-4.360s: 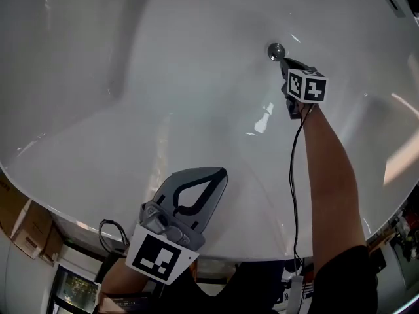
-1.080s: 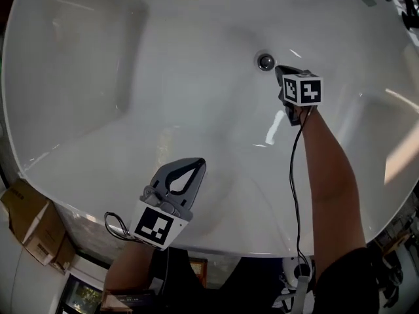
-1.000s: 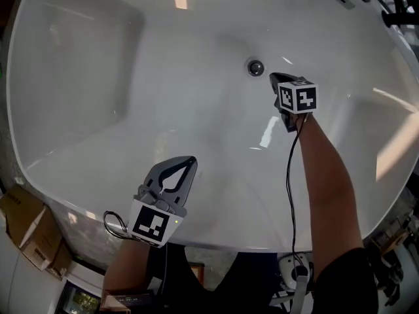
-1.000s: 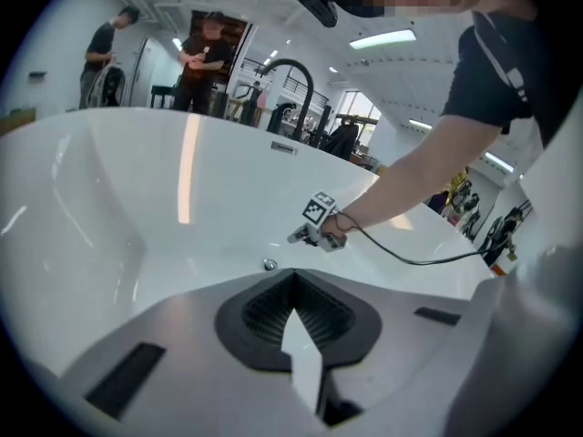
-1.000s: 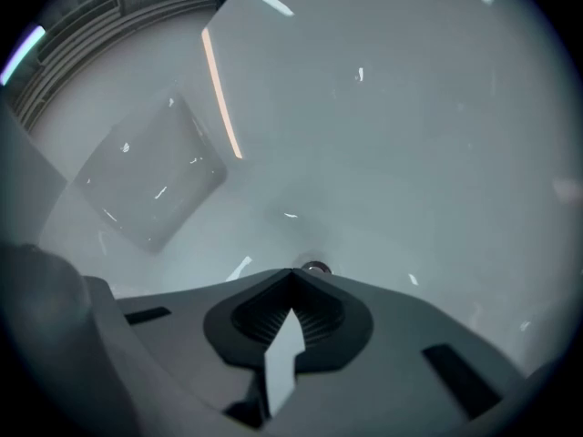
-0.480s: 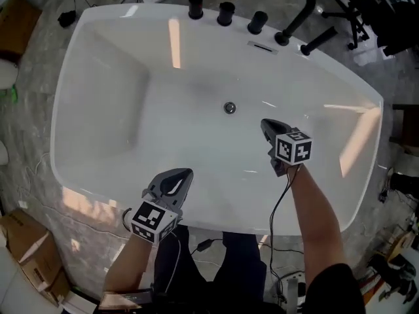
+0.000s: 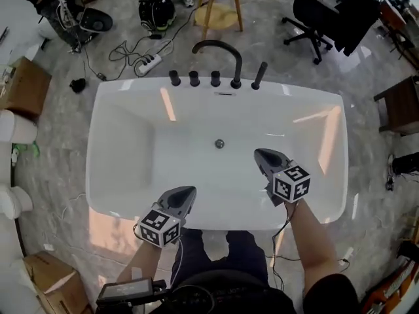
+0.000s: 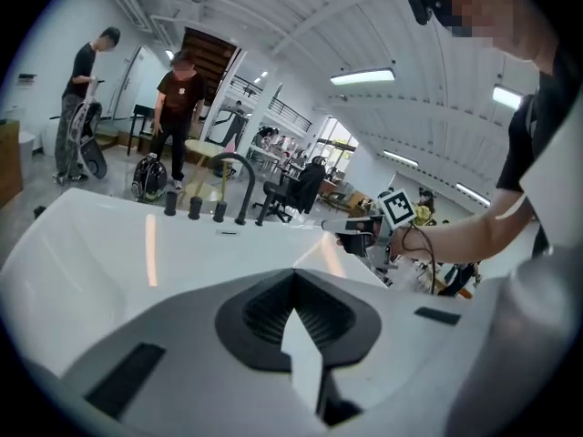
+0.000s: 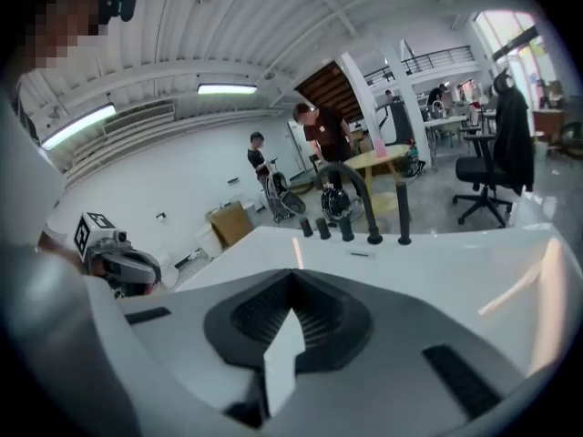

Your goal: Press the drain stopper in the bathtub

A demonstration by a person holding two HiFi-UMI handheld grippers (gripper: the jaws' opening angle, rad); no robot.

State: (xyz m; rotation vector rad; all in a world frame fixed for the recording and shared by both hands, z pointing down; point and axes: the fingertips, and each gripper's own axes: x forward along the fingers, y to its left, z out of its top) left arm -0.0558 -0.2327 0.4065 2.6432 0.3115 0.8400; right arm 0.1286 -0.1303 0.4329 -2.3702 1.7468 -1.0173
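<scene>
Backed away since earlier, my right gripper (image 7: 262,155) hangs clenched, well apart from the drain stopper (image 7: 219,143) ahead-left on the bathtub (image 7: 118,133) floor; my left gripper (image 7: 186,193), clenched too, is farther back.

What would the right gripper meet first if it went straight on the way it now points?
Most likely the far rim of the bathtub, near the black knobs and the faucet. The right gripper, jaws shut and empty, points across the basin towards them; depth is unclear.
</scene>
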